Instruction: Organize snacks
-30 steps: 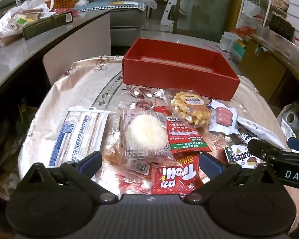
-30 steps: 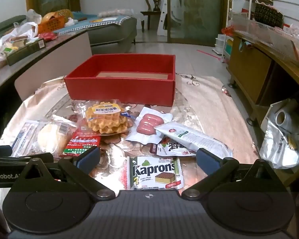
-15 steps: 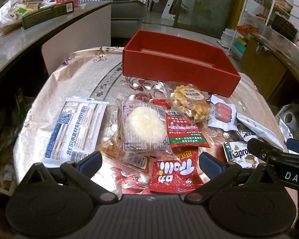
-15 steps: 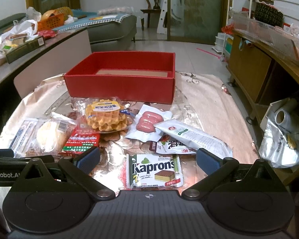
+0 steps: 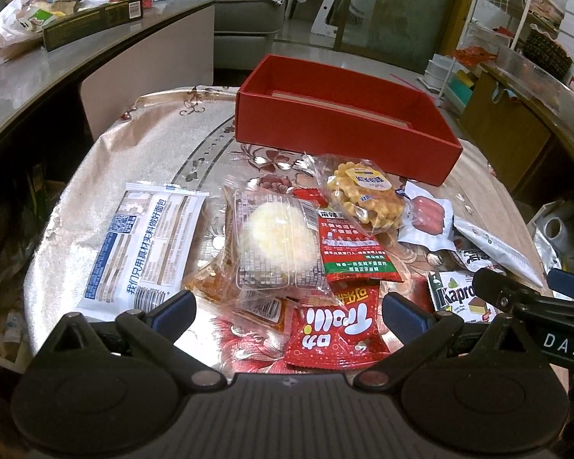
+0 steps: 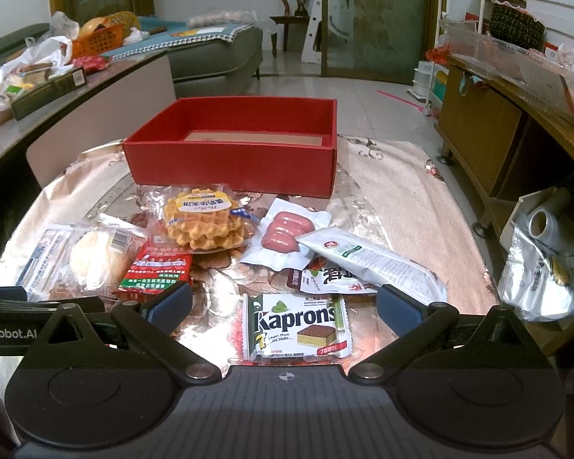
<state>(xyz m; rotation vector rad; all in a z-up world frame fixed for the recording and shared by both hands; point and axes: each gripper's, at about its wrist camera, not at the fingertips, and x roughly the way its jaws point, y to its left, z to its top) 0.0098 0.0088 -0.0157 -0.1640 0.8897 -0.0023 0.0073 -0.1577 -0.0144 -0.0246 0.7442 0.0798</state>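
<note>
Snacks lie loose on the bench (image 5: 95, 176) in front of the empty red box (image 5: 340, 130), probably laid out for packing: white bread packet (image 5: 149, 241), round cake (image 5: 275, 241), red Trolli pouch (image 5: 335, 329), waffle (image 6: 203, 222), sausages (image 6: 285, 231), Kaprons wafer (image 6: 296, 325). Left hand-held gripper (image 5: 287, 308) and right hand-held gripper (image 6: 285, 304) hover with fingers apart, empty. Since a second ago the left view has lifted, exposing the whole Trolli pouch.

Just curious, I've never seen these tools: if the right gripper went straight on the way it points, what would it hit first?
Most likely the Kaprons wafer pack, which lies flat right between the open right gripper fingers. Farther along that line stands the red box. Depth is hard to judge in this view.
</note>
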